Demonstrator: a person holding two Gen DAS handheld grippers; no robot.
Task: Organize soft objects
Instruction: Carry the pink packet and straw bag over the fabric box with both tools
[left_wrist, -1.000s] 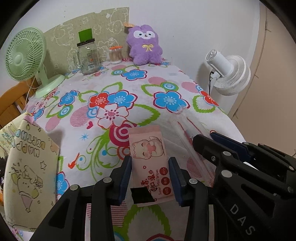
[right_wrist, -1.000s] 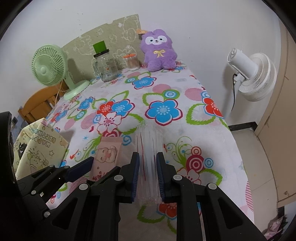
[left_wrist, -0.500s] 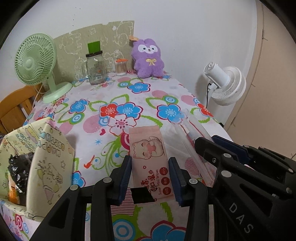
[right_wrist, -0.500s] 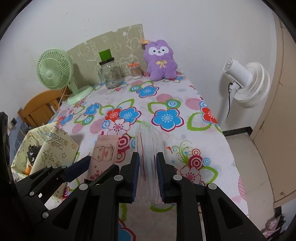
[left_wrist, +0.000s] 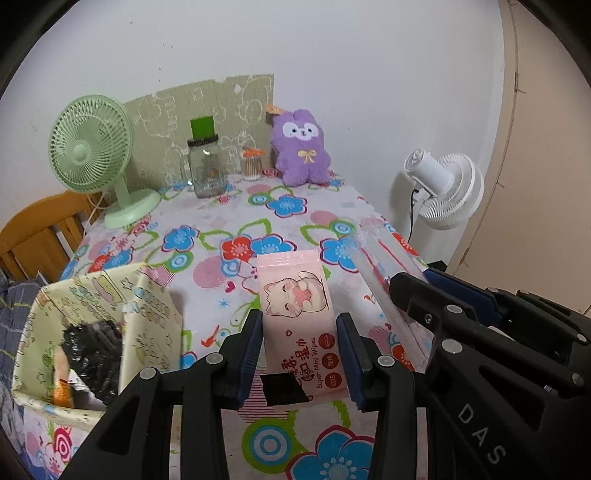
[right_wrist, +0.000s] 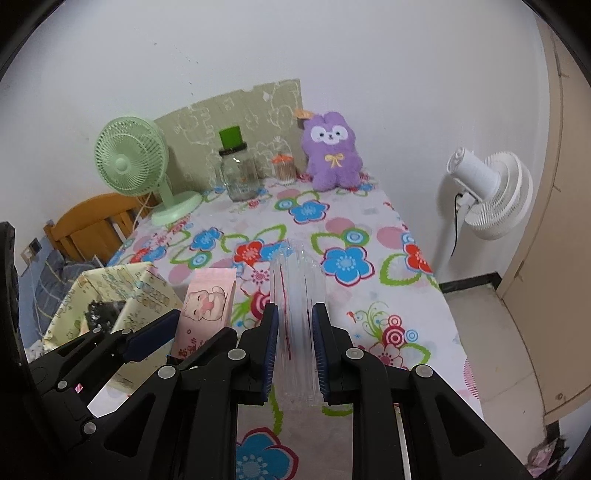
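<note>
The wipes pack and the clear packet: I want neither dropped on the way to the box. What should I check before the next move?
1. Left hand-held gripper clamps the wipes pack: ok.
2. Right hand-held gripper clamps the clear packet: ok.
3. Both items are lifted off the tablecloth: ok.
4. Box is open at the top: ok.
5. Room left in the box: cannot tell, dark things already lie inside.

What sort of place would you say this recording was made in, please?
Probably a room in a home: a table under a flowered cloth, a purple plush toy, a green desk fan and a wooden chair.
</note>
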